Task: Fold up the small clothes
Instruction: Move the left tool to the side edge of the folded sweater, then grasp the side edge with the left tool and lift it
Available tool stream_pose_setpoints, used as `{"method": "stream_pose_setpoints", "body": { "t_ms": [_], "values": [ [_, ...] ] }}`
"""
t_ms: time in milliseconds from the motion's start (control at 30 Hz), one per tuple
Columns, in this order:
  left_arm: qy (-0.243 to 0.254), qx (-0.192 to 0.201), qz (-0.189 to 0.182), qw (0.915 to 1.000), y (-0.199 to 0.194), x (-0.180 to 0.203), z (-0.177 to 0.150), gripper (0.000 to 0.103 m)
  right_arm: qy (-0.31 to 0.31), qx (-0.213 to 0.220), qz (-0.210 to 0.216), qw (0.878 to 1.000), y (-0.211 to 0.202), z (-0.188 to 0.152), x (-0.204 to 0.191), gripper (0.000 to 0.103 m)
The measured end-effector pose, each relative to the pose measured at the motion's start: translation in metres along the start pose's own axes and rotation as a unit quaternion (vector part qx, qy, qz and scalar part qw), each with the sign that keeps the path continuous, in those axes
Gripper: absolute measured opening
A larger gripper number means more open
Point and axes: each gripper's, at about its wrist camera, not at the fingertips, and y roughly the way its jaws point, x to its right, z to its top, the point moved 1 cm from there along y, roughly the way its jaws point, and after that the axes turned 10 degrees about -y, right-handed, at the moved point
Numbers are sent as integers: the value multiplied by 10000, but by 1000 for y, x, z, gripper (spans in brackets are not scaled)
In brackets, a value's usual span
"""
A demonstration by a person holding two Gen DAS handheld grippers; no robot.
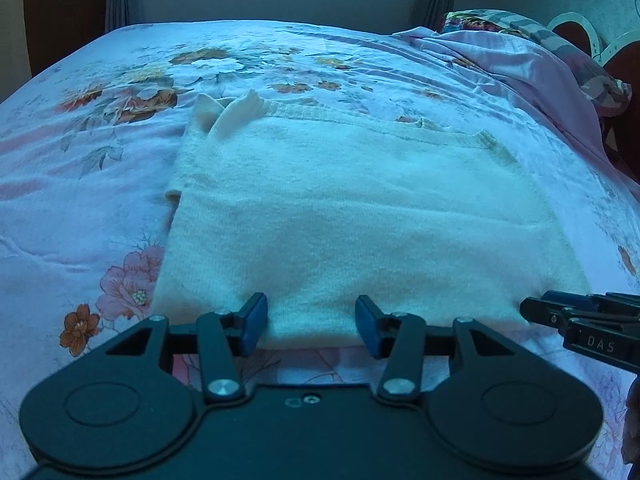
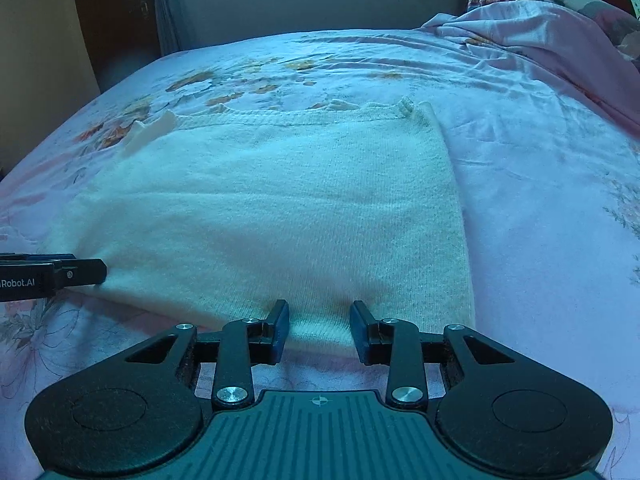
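In the left wrist view, one cream knitted sweater (image 1: 352,216) lies flat near the middle of the bed (image 1: 80,184), on a floral bedsheet, with its near hem close to the near edge. Its ribbed far edge faces the far edge of the bed, and a loose flap of cloth sticks up at the far left corner of the garment. The left gripper (image 1: 311,322) sits at the near hem with its fingers spread; the hem lies between the blue pads, but they do not appear to press on it. The tip of the right gripper (image 1: 538,312) enters from the right, at the sweater's near right corner.

In the right wrist view, the same single sweater (image 2: 280,208) fills the centre. The right gripper (image 2: 319,328) also has its fingers spread over the near hem, with cloth between them and no visible pinch. The left gripper (image 2: 86,274) shows side-on at the left.

The step appears to be taking hold of the near hem with both grippers. To do it well, each should catch every layer, pinch at matching points and lift evenly toward the far edge.

One crumpled pink cloth (image 2: 540,36) and one patterned pillow (image 1: 532,36) lie at the bed's far right corner.
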Motion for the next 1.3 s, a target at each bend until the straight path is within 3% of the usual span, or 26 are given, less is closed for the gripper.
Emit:
{"method": "stream_pose_setpoints", "body": {
  "t_ms": [400, 933, 1133, 1300],
  "values": [
    [2, 213, 354, 9991, -14, -4, 12, 48, 218, 252, 72, 9994, -23, 12, -4, 40],
    [-215, 239, 714, 9969, -2, -38, 31, 56, -58, 283, 406, 9988, 3, 39, -39, 43],
    [-422, 212, 642, 9968, 2, -56, 37, 62, -112, 263, 500, 9983, 12, 43, -47, 43],
    [-642, 63, 368, 9972, 8, -66, 40, 67, -104, 244, 530, 9982, 20, 47, -50, 43]
  ]
}}
